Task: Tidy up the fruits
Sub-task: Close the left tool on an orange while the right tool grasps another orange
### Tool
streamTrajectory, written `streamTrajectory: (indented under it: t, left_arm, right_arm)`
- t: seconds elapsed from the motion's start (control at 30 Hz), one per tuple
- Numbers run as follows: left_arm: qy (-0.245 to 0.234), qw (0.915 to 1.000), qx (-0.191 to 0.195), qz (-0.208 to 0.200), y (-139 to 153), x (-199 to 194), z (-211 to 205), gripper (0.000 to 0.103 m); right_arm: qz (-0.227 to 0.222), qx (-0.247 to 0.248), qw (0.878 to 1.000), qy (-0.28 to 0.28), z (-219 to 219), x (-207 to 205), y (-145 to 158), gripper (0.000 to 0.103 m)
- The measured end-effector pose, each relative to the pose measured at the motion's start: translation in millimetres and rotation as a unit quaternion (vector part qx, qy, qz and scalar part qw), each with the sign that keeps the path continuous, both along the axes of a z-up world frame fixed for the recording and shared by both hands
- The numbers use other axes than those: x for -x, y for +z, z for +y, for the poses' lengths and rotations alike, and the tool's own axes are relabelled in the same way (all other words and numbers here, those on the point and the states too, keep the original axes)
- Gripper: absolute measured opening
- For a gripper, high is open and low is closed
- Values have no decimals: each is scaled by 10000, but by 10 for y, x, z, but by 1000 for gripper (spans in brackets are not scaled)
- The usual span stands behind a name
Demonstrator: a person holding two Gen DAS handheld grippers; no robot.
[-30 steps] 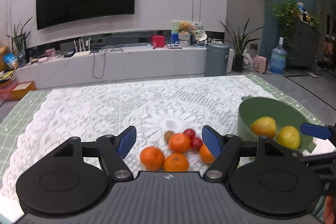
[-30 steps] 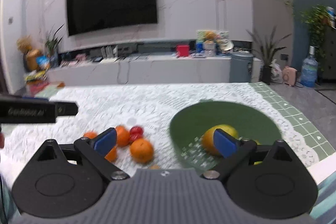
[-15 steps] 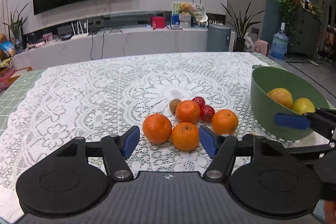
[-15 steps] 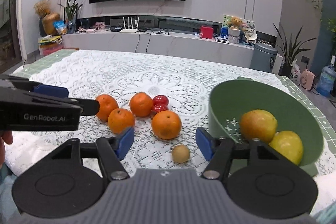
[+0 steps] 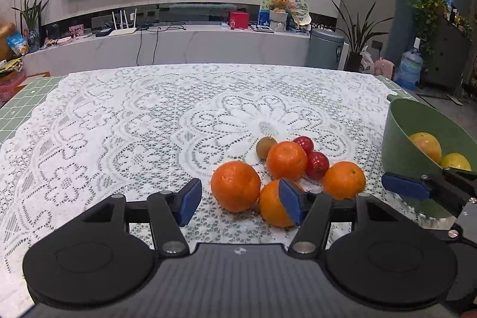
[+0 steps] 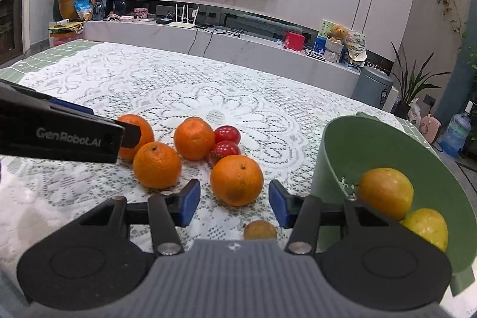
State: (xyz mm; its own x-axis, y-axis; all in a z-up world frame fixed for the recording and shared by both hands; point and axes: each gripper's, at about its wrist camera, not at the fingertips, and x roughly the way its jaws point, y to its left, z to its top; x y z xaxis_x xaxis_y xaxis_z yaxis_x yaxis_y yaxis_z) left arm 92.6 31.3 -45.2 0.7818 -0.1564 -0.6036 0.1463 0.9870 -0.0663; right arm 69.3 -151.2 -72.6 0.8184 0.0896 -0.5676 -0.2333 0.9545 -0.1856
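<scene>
Fruit is partly sorted: two yellow fruits [image 6: 384, 192] lie in the green bowl [image 6: 337, 157]; four oranges [image 6: 237, 179], tomatoes [image 6: 227, 134] and kiwis [image 6: 260, 230] remain on the tabletop [image 5: 119, 121]. Left tool [image 5: 238, 200] and right tool [image 6: 234, 202] are closing, both empty.

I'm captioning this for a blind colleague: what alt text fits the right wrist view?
The right gripper, jaws closing with nothing between the pads, lines up on an orange beside a green bowl holding two yellow fruits. More oranges and red fruits lie on the lace tablecloth.
</scene>
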Motion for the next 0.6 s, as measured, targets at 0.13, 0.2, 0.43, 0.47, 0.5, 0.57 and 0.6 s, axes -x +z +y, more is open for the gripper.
streamTrajectory:
  t: [0.13,0.2,0.43,0.47,0.5,0.57,0.6]
  left_arm:
    - [59,9998,165,96,-23,-77,57,71]
    - [63,9996,210,153,-33,-115,84,70]
    - [88,9982,468,351,-97,-234,125,70]
    - [72,9982,474,354,-101,-241,116,70]
    - [55,9984,471,324,-102,-246,108,70]
    - [38,9985,463,292,-101,-264,98,69]
    - [41,9984,489,297,-105,-273,100,68]
  right_arm:
    - [23,66,10000,25,49,-77,-55,46]
    - [12,137,9999,36,72,-99,-85,46]
    - [-100,382,9992,42,103,-140,-132,45]
    - [-111,400,9991,45,107,-142,-132,45]
    - [-124,427,9990,47,113,-140,-134,45]
    - [-150,518,9985,54,128,-146,-145,45]
    - [-164,585,9981,51,139,-149,-155,45]
